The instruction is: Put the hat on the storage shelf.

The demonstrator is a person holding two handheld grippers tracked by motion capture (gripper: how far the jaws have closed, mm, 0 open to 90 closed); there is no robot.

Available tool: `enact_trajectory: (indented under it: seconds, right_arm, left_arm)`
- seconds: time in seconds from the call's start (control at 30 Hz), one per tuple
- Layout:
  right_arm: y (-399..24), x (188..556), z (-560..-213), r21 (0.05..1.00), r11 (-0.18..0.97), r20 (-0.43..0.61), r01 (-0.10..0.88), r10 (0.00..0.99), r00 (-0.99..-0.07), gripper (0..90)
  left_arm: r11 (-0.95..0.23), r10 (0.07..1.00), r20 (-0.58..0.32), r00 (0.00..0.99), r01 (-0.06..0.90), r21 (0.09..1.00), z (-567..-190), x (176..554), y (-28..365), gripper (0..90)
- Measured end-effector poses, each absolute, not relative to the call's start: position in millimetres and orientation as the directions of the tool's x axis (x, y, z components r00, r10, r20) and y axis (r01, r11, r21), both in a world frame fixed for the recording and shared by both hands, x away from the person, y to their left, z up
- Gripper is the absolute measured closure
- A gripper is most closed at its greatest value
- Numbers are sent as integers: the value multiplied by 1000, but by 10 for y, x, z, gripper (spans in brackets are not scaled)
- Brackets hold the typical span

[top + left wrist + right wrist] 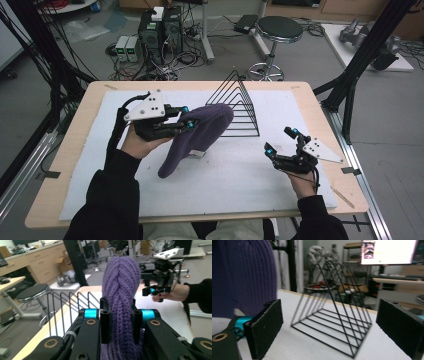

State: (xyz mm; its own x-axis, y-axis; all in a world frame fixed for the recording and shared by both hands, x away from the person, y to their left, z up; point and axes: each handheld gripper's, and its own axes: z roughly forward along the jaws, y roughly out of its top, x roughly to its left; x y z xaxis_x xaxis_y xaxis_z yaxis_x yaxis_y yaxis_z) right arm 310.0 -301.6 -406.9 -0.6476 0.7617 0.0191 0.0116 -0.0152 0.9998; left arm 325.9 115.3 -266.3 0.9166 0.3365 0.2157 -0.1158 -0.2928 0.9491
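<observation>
A purple knit hat [200, 132] hangs in the air over the white mat [240, 180], its lower end drooping towards the mat. My left gripper [186, 117] is shut on it from the left; in the left gripper view the cable-knit fabric [121, 282] is pinched between the two jaws [121, 322]. My right gripper [281, 141] is held at the right of the mat, open, with nothing between its pads [329, 327]. A black wire rack [235, 107] stands behind the hat [242, 272], straight ahead of the right gripper [332, 322].
The mat covers a wooden table [75, 150]. A small white tag [197, 154] lies under the hat. Black frame posts [350, 85] rise at the table's right. A stool [279, 30] and computer cases [160, 30] stand on the floor beyond.
</observation>
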Motion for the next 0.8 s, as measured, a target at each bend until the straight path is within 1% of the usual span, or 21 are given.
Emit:
enact_trajectory:
  seconds: [0.03, 0.1, 0.33, 0.43, 0.5, 0.73, 0.77, 0.8]
  right_arm:
    - [-3010, 3125, -4045, 1000, -22, 26, 15, 745, -666, 65]
    - [-2981, 3187, -3995, 1000, 0, 17, 23, 704, -710, 65]
    - [-2882, 3309, -3980, 998, 48, 7, 50, 650, -760, 66]
    - [-2801, 3359, -3964, 996, 58, 16, 65, 618, -786, 66]
    - [-2696, 3410, -3939, 993, 84, 12, 77, 597, -802, 65]
    - [-2520, 3488, -3882, 990, 109, 12, 85, 541, -841, 65]
    - [-2496, 3499, -3882, 990, 117, 8, 82, 529, -849, 66]
    - [-2452, 3520, -3890, 988, 133, 7, 83, 496, -868, 66]
  left_arm:
    - [-292, 333, 219, 917, -120, 949, -2650, 3258, 1139, 770]
    - [-288, 326, 222, 919, -127, 949, -2627, 3261, 1123, 770]
    - [-259, 305, 219, 927, -140, 956, -2608, 3272, 1094, 770]
    - [-248, 295, 213, 931, -141, 958, -2600, 3274, 1085, 769]
    - [-245, 293, 208, 933, -137, 960, -2589, 3276, 1084, 767]
    - [-228, 283, 215, 935, -153, 962, -2559, 3247, 1095, 767]
    - [-224, 279, 214, 936, -153, 963, -2554, 3242, 1100, 767]
    - [-222, 275, 216, 937, -157, 962, -2549, 3237, 1107, 767]
